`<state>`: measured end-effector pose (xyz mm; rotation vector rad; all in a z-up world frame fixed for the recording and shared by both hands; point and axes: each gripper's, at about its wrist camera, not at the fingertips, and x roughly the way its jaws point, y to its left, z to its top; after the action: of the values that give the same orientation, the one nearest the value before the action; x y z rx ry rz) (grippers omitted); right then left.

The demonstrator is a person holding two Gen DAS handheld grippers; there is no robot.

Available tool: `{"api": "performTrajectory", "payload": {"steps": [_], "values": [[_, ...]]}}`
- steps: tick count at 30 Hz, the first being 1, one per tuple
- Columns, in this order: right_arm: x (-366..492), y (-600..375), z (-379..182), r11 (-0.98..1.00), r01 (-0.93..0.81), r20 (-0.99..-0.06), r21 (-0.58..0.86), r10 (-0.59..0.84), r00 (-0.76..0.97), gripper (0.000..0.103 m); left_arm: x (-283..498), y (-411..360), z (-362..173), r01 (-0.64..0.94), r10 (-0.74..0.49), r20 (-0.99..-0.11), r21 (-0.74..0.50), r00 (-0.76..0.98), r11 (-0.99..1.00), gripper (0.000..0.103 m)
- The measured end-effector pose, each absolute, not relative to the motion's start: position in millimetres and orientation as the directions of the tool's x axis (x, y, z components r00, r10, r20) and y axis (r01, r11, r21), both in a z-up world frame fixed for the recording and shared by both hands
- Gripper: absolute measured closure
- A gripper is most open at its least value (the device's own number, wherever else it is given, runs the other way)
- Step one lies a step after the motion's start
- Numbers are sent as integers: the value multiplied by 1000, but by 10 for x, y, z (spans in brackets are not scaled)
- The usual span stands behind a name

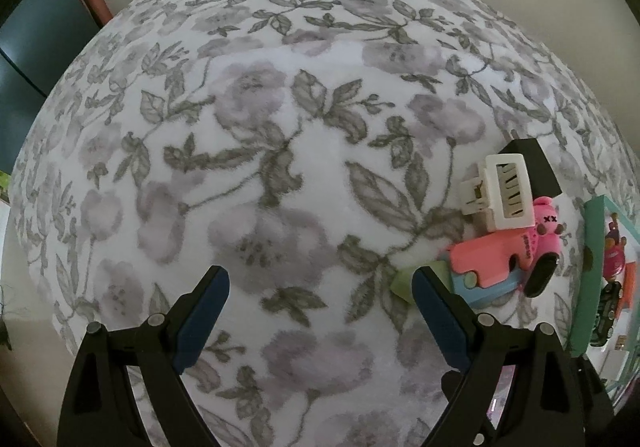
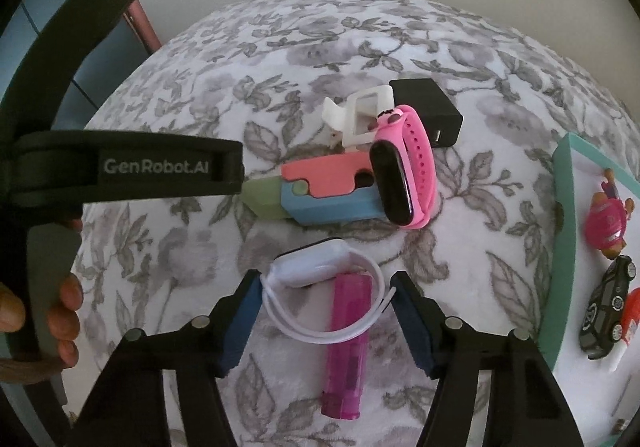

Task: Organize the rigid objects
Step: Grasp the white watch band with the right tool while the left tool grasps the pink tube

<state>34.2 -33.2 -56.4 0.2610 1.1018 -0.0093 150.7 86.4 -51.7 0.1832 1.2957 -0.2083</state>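
Floral fleece bedding (image 2: 168, 119) carries everything. Nearest, the right gripper (image 2: 326, 311) brackets a white plastic watch (image 2: 316, 267) overlying a magenta lighter (image 2: 346, 343), pads not yet pressing; beyond lies a pink watch (image 2: 404, 167). Closing comes next. The left gripper (image 1: 320, 311) gapes empty.

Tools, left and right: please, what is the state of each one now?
Left tool: open, nothing between its fingers.
Right tool: open around the white watch; whether the pads touch its strap cannot be told.
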Motion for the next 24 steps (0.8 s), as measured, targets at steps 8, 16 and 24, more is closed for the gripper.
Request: {"api": "performTrajectory", "payload": {"steps": [8,16,24], "values": [[230,-475,-501,957,174,-877,232,128,463,36,1411,802,-492,260,-93,-970,-32,225,965,10],[73,-682,-369,947,218,-872,234,105,478,36,1260,583,-436,303,-130,-969,-62,209,951,10],[-117,-902,-246,936,276,-876,217,61,479,36,1121,412,-431,323,-163,-971,-100,177,941,10]]}}
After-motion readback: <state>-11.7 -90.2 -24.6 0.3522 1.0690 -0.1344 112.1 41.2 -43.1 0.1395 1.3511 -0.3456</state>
